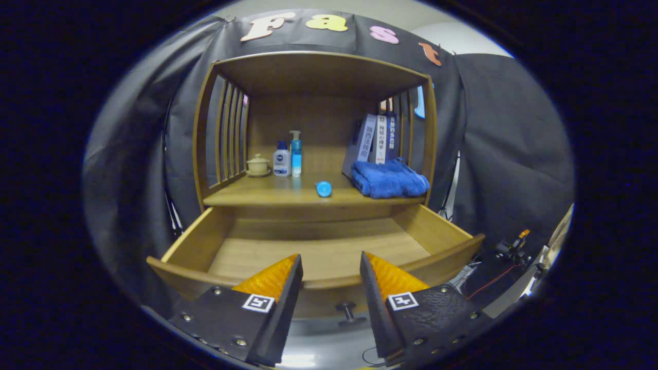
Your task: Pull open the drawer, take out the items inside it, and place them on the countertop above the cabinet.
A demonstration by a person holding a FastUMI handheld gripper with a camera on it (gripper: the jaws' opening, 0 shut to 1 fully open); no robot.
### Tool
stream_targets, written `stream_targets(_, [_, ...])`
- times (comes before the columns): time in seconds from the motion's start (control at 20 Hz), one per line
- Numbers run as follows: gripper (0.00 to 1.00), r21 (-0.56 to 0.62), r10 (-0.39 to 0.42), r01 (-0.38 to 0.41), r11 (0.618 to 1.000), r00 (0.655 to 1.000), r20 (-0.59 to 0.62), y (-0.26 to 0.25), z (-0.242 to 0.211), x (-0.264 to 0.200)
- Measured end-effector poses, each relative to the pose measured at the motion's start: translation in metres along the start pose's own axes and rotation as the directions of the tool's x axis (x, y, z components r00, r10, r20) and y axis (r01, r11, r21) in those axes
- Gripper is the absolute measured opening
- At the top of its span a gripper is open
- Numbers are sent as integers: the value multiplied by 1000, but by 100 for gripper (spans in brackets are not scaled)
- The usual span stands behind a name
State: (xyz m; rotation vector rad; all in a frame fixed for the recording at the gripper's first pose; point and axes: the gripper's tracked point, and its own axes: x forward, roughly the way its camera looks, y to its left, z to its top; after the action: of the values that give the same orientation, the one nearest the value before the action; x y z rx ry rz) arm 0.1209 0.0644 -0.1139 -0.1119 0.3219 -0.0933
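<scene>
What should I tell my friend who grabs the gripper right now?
Hand-held gripper: open, holding nothing, fingers just above the drawer's front edge.
Drawer: pulled open; the part that shows looks bare.
Countertop: small blue round item at the front, folded blue towel to its right.
Done: drawer open, visible part emptied.
Left: check the drawer's hidden near edge for anything remaining.

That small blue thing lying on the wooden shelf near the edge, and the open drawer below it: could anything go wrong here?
Possibly. The small blue item lies on its side near the countertop's front edge; a nudge might roll it into the open drawer. The drawer sticks out with its knob just ahead of the open gripper, so a forward move could bump it. The folded towel slightly overhangs the edge.
</scene>
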Motion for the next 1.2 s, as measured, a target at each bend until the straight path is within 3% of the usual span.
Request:
stream_targets(0.3, [65,28,35,-34,999,999,-41,-17,-39,-12])
stream_targets(0.55, [65,63,126,-121,991,989,-76,-3,-56,5])
stream_targets(0.85, [64,51,162,-159,986,985,-56,1,-49,12])
stream_targets(1.2, [65,87,124,-121,989,992,-29,11,-28,54])
